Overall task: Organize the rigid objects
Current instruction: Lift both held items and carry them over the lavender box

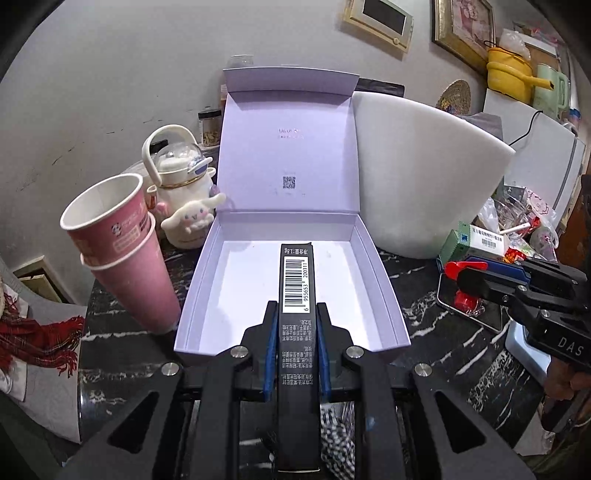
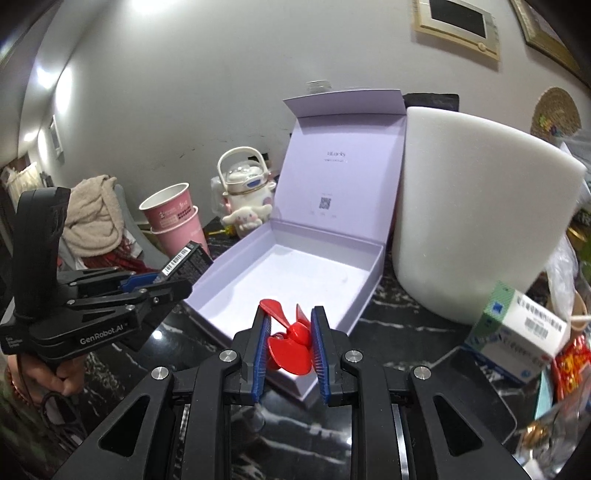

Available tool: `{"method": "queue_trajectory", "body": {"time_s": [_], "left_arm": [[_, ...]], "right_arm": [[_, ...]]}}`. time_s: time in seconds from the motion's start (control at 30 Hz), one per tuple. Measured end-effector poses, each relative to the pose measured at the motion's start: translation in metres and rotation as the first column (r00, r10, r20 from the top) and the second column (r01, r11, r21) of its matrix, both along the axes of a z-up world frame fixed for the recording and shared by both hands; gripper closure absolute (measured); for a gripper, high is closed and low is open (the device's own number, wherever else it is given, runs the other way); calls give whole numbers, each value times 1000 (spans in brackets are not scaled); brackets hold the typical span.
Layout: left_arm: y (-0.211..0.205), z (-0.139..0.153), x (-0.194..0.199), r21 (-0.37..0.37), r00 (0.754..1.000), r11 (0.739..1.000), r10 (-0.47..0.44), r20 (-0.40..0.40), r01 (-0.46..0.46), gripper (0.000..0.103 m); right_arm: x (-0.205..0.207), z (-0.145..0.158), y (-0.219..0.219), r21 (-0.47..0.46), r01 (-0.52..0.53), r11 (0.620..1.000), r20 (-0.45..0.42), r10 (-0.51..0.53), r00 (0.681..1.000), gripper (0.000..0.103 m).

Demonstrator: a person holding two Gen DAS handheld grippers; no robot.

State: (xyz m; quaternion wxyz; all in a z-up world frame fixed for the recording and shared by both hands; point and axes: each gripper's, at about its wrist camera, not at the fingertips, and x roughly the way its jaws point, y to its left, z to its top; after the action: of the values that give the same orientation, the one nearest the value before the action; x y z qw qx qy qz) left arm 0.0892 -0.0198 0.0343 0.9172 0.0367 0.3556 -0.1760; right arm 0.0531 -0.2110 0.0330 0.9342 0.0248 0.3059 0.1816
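Closest in the left wrist view, the left gripper pinches a long, narrow black carton between its blue pads. The carton points straight ahead, a white barcode label facing up, and its far end reaches over the open lavender box. In the right wrist view this same gripper appears at the left, held by a hand, with the carton's barcoded end poking out beside the box's near-left edge.

Closest in the right wrist view, the right gripper is closed on a small red plastic propeller, its blades fanning out between the blue pads. It hovers at the near corner of the box.

The box sits on a dark marbled tabletop. Its white floor holds nothing, and its hinged lid stands upright at the back, with a small printed square code on the inside.

Left of the box stand two stacked pink paper cups, tilted. Behind them is a cream cartoon-dog kettle with a looped handle. Right of the box, touching its side, stands a large white foam block. Further right lies a green and white medicine carton among loose clutter.

At the back is a pale wall with framed pictures.
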Motion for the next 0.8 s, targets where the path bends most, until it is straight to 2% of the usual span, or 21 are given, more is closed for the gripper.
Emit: {"method": "queue_trajectory", "body": {"time_s": [0.43,0.8], "left_arm": [[-5,2,68,4,1000,1000,-14,3,14,85],[-16,-15,125,36,999,999,-37,-16,37,85]], "right_arm": [[73,3,7,-9,-41,999,5,41,999,81],[131,-13,16,-46,-51,998,-22,50,998,81]]}}
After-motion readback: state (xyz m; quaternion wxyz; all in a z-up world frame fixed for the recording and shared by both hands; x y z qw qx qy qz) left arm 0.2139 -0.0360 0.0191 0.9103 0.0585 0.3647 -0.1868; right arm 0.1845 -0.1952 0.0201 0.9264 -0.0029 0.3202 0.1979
